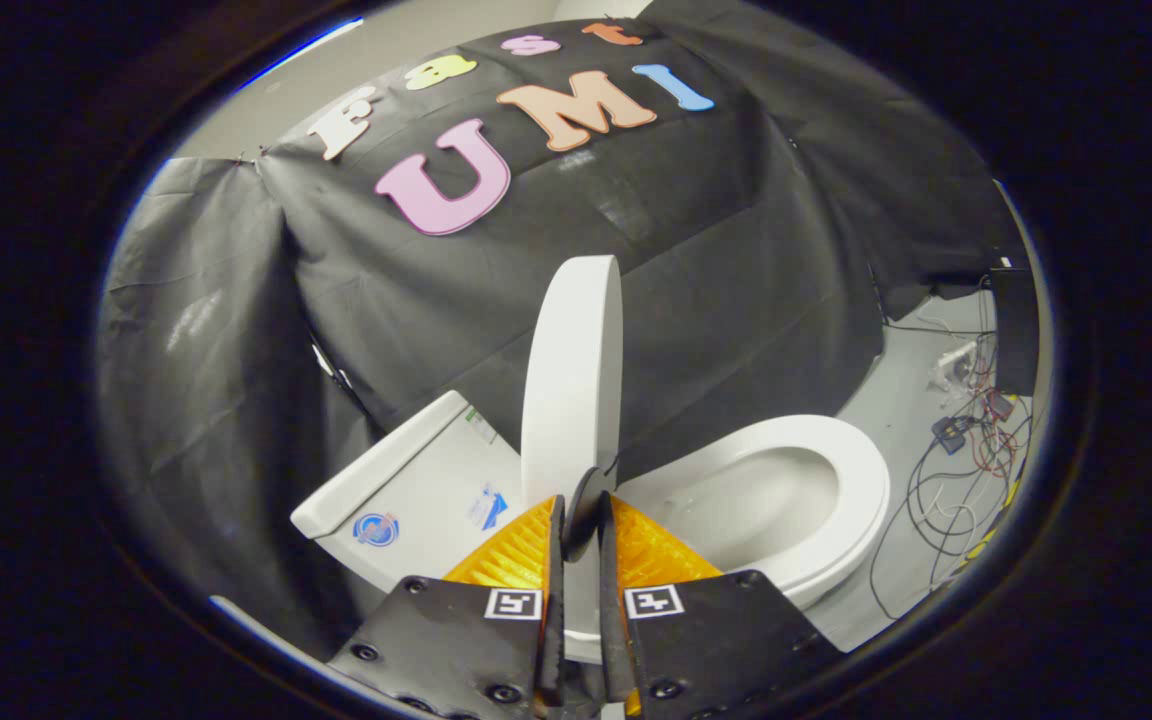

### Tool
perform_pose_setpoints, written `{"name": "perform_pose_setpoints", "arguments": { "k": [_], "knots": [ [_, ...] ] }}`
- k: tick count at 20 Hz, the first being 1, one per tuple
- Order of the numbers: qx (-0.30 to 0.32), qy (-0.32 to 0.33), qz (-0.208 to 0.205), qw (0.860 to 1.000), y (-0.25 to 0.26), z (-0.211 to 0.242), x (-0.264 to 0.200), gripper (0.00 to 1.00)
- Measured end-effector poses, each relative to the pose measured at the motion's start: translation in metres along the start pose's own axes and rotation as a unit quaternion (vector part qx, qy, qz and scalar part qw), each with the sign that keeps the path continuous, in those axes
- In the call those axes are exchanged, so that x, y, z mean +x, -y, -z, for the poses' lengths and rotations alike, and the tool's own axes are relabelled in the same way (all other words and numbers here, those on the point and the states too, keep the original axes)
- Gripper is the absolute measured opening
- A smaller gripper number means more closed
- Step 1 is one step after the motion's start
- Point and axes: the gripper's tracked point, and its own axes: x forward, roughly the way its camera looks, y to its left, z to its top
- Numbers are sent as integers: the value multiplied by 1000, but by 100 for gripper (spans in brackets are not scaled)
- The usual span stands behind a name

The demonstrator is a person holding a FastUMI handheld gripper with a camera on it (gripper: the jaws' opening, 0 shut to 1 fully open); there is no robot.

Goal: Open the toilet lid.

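The gripper (581,525) has its jaws pinching the edge of the toilet lid (573,380). The lid stands up on its edge, nearly straight, and its long side runs up and away from the jaws. The tank (406,490) sits on one side of the lid. The toilet bowl (786,500) lies open on the other side, with the seat down and nothing seen in it. The lid looks almost open, so it likely needs a small push toward the tank.
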Motion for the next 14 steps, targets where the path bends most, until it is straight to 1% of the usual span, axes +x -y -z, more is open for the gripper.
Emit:
{"name": "perform_pose_setpoints", "arguments": {
  "k": [7, 14],
  "knots": [
    [-37, -4, -28, 999, -32, 3, 5, 19],
    [-70, -5, -39, 997, -62, 6, 9, 19]
  ]
}}
